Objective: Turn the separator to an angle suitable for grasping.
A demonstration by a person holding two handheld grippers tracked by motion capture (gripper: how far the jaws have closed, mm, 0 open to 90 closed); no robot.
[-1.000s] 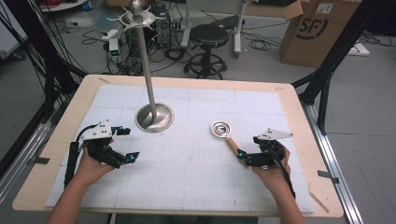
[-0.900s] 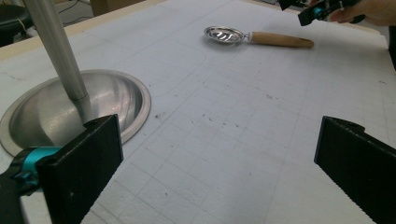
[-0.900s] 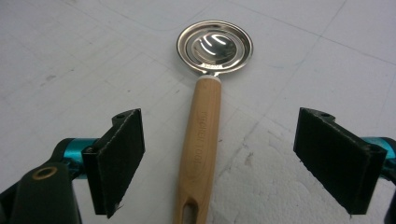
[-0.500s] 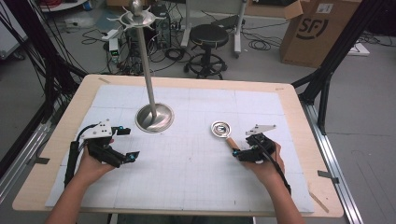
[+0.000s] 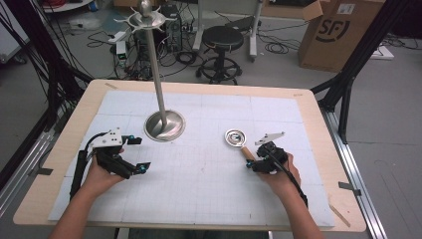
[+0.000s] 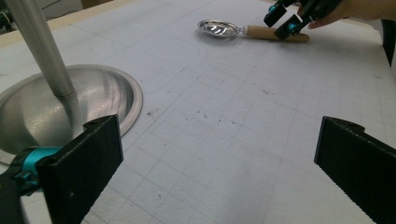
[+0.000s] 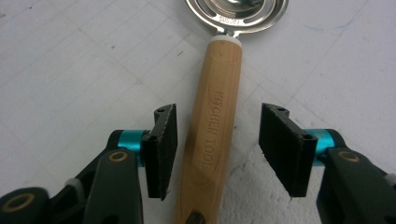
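A metal spoon with a round bowl (image 5: 234, 137) and a wooden handle (image 7: 219, 84) stamped "KITCHEN TOOL" lies flat on the white mat, right of centre. My right gripper (image 5: 251, 160) straddles that handle; its jaws have just been closing and the handle lies between them. A gap shows beside each pad (image 7: 282, 149), so they do not press on the wood. My left gripper (image 5: 141, 153) rests at the left with its jaws wide apart and nothing between them. In the left gripper view the spoon (image 6: 218, 28) and the right gripper (image 6: 282, 21) lie far off.
A tall metal stand rises from a round dished base (image 5: 164, 125) at the mat's centre left, its pole (image 5: 157, 74) topped by a hooked crown. The base (image 6: 107, 93) sits just ahead of the left gripper. The white gridded mat (image 5: 209, 189) covers a wooden table.
My right gripper has slid left and forward onto the spoon's handle, and its jaws have narrowed around it. The left gripper and the spoon have stayed put.
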